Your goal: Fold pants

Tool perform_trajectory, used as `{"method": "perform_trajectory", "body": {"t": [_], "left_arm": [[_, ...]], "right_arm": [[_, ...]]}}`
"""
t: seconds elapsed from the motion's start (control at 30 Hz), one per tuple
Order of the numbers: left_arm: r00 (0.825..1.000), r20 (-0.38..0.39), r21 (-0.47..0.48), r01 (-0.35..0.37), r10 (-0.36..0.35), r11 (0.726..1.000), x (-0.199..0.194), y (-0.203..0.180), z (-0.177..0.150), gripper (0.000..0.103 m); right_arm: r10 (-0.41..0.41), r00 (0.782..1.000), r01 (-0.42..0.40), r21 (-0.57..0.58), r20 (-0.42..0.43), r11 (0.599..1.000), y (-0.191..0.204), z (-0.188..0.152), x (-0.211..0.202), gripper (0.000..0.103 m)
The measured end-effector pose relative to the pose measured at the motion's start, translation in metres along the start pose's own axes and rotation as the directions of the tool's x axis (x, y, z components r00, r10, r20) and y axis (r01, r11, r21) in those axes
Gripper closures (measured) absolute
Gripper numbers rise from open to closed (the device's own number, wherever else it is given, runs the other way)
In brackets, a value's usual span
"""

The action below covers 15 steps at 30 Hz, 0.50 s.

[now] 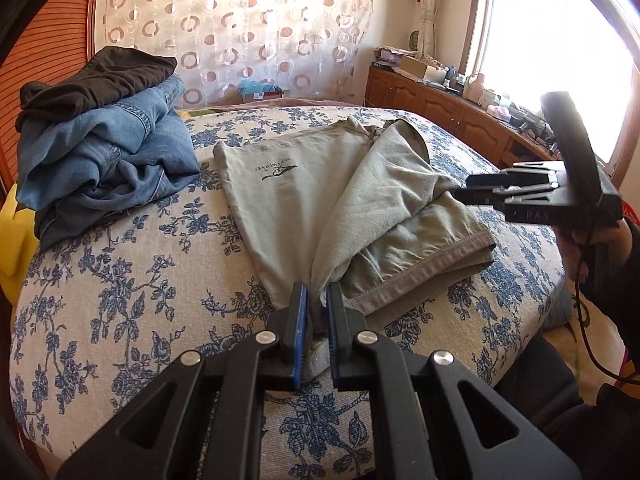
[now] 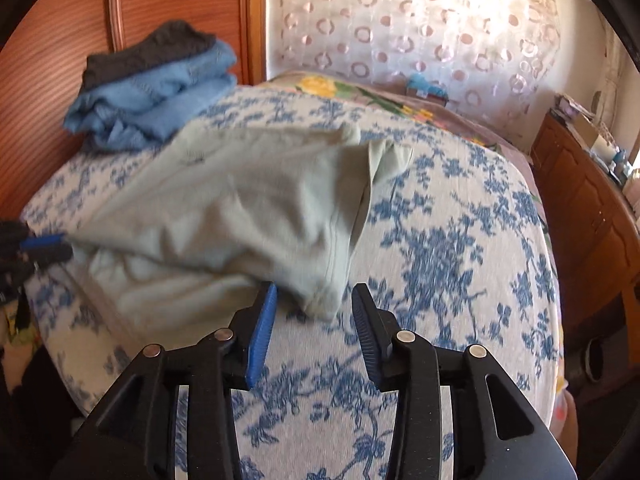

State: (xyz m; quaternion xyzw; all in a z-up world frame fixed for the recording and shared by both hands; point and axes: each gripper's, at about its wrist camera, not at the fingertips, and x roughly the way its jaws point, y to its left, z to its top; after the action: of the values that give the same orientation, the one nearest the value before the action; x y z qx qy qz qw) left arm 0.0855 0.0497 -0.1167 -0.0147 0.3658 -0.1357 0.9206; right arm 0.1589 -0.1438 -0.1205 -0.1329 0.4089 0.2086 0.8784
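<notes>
The pants (image 1: 320,204) are being pinched at the near edge by the left gripper (image 1: 317,300); the right gripper (image 2: 314,312) is being held parted, gripping nothing.

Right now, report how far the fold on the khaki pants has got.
Done: the khaki pants lie doubled over on the floral bedspread, beside a pile of jeans. In hand: the left tongs are shut on a pinch of the near edge; the right tongs stand open, the fabric's corner just ahead of them, ungripped. Left: the top layer lies skewed and rumpled, so squaring and probably another fold.
</notes>
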Motion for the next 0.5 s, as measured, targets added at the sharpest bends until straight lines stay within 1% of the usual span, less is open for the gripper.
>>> {"method": "perform_trajectory", "body": {"t": [0.2,0.27,0.33,0.37,0.4,0.5], "left_arm": [[1.000,0.000,0.001,-0.001,0.001,1.000,0.000,-0.001,0.000,0.096],[1.000,0.000,0.001,-0.001,0.001,1.000,0.000,-0.001,0.000,0.096],[1.000,0.000,0.000,-0.001,0.001,1.000,0.000,-0.001,0.000,0.096],[1.000,0.000,0.001,-0.001,0.001,1.000,0.000,-0.001,0.000,0.096],[1.000,0.000,0.001,-0.001,0.001,1.000,0.000,-0.001,0.000,0.096],[1.000,0.006,-0.003,-0.002,0.002,1.000,-0.001,-0.001,0.001,0.096]], "right_arm": [[-0.031,0.999,0.031,-0.012,-0.033,0.999,0.000,-0.004,0.013,0.064],[-0.035,0.999,0.035,-0.007,-0.029,0.999,-0.002,-0.003,0.015,0.067],[-0.037,0.999,0.037,-0.006,-0.028,0.999,-0.003,-0.001,0.015,0.079],[-0.043,0.999,0.043,-0.009,-0.025,0.999,-0.002,-0.001,0.016,0.084],[-0.043,0.999,0.043,-0.013,-0.023,0.999,-0.002,0.000,0.016,0.091],[-0.047,0.999,0.047,-0.022,-0.004,0.999,-0.002,0.005,0.014,0.098]]}}
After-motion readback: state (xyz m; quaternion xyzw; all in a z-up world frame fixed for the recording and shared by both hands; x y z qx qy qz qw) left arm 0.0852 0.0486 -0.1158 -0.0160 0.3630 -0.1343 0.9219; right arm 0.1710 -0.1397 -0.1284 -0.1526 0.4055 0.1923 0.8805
